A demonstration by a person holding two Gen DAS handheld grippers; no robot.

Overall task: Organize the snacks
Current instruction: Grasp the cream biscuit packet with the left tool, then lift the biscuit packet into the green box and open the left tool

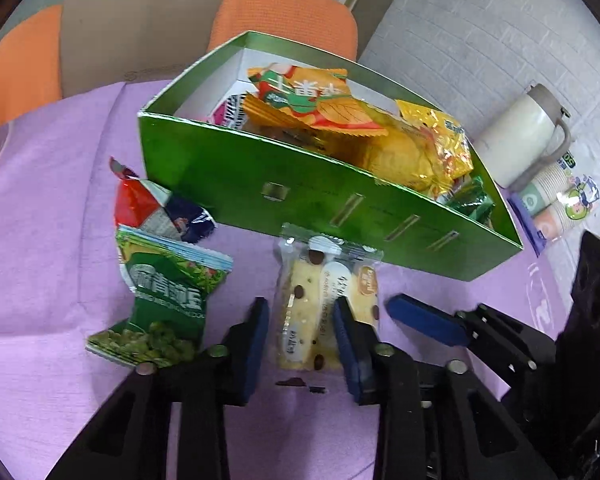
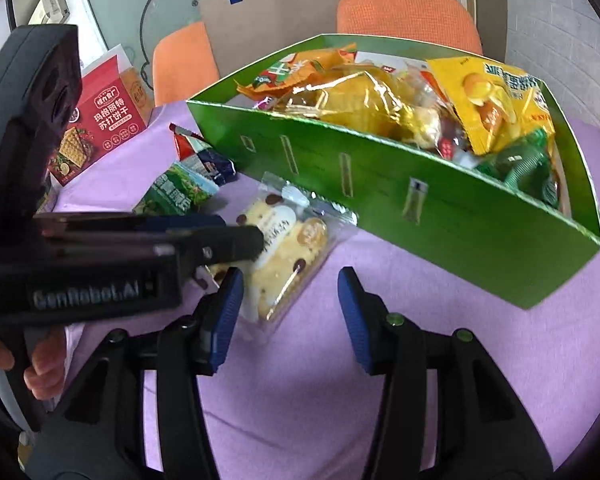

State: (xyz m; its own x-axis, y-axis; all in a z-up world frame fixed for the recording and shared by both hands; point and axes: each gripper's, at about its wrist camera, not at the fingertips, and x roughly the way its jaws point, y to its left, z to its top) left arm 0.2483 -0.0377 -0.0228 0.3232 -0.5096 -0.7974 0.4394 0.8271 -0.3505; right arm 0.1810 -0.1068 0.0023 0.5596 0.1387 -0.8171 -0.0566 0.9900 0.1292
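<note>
You are at the pick-up step: most snacks already sit in the green box [image 1: 308,196], and three packets remain on the purple tabletop [image 1: 40,240] in front of it.

Furthest left lie the green pea packet [image 1: 162,300] and, just behind it, the red-and-blue packet [image 1: 156,210], both outside your reach for now. Next comes your left tool [image 1: 302,330], its jaws spread wide around the clear-wrapped biscuit packet [image 1: 326,300]; the packet lies flat between the blue pads, near the box's front wall, and no pad is yet seen pressing it. By my reading, the next move calls for closing on the packet, then lifting it over that wall into the box.

To the right, your right tool [image 2: 290,308] hangs wide and empty, just beside the same packet.
</note>
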